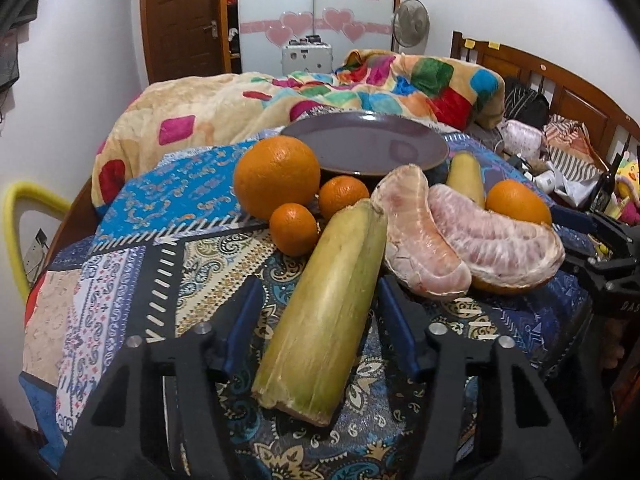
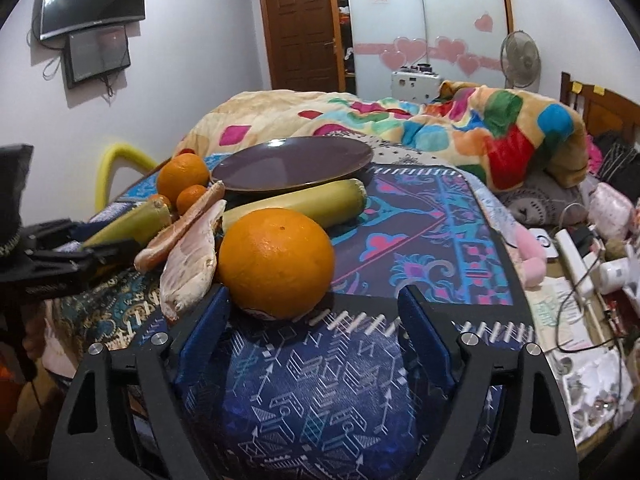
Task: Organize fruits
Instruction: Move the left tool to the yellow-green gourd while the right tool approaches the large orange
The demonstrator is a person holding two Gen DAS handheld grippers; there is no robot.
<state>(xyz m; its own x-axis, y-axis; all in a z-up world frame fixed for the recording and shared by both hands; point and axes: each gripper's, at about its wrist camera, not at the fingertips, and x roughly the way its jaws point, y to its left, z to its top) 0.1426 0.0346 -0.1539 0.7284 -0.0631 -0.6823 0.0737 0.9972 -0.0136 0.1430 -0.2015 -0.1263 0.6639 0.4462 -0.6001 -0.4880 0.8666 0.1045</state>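
Fruits lie on a patterned cloth in front of an empty dark purple plate [image 1: 368, 146] [image 2: 292, 164]. My left gripper [image 1: 318, 288] is open, its blue fingers on either side of a yellow-green cane piece [image 1: 324, 312]. Behind it lie a large orange [image 1: 276, 176], two small oranges [image 1: 294, 229], two peeled pomelo segments [image 1: 424, 236] and a second cane piece [image 1: 466, 178]. My right gripper [image 2: 314, 300] is open just before another large orange [image 2: 276, 262], not touching it. The pomelo segments [image 2: 192, 256] lie to its left.
The cloth covers a small table [image 2: 420, 240] beside a bed with a colourful blanket [image 2: 500, 136]. Clutter with cables and boxes [image 2: 580, 272] lies to the right. A yellow chair back [image 1: 16, 216] stands at the left. The right gripper shows in the left wrist view [image 1: 600, 240].
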